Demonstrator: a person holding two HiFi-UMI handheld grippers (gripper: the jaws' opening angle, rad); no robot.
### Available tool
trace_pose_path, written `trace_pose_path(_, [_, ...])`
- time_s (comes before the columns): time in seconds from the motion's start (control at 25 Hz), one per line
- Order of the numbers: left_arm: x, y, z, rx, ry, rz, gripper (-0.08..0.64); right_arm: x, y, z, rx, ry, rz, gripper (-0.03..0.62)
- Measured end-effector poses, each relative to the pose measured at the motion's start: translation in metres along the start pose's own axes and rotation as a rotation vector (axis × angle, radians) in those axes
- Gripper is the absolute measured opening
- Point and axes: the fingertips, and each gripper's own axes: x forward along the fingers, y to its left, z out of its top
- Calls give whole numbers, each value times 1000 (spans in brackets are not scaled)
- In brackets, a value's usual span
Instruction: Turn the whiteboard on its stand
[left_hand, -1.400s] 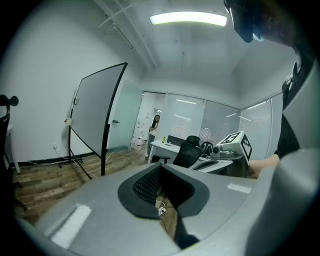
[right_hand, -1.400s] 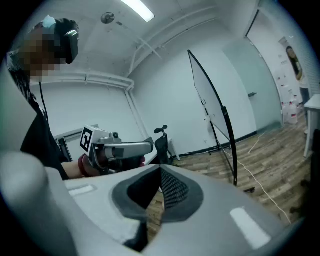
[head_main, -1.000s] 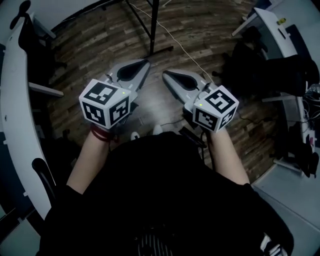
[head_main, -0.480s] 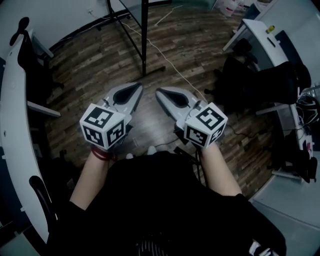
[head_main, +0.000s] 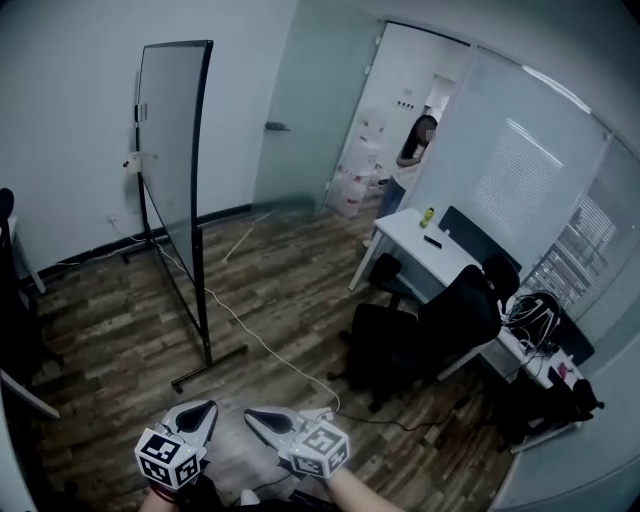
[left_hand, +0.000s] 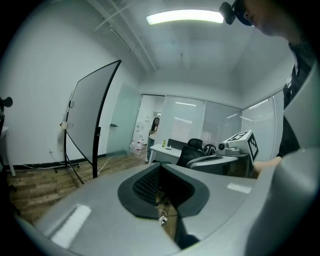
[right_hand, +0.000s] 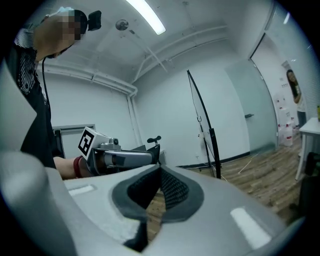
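Left gripper (head_main: 203, 410), right gripper (head_main: 252, 414) side by side above wood floor (head_main: 290, 290). Both jaws closed, empty. Whiteboard (head_main: 170, 130) upright on stand (head_main: 206, 340), well apart ahead.

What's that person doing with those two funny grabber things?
A person holds a grabber in each hand. The left gripper and the right gripper are both shut with nothing in them, held low in front of the person. The whiteboard is on its stand across the wooden floor, well away from both grabbers, so it has not been touched yet. Someone else stands in the doorway.
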Motion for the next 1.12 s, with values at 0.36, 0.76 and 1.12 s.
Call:
trace_pose_path(0.36, [24, 59, 15, 23, 1, -28, 5, 47, -23, 18, -6, -17, -27, 2])
trace_pose_path(0.76, [40, 154, 62, 33, -20, -94, 5, 161, -53, 81, -51, -62, -57, 2])
trace_pose_path(1.12, [30, 242, 87, 9, -47, -130, 5, 249, -64, 104, -72, -36, -93, 2])
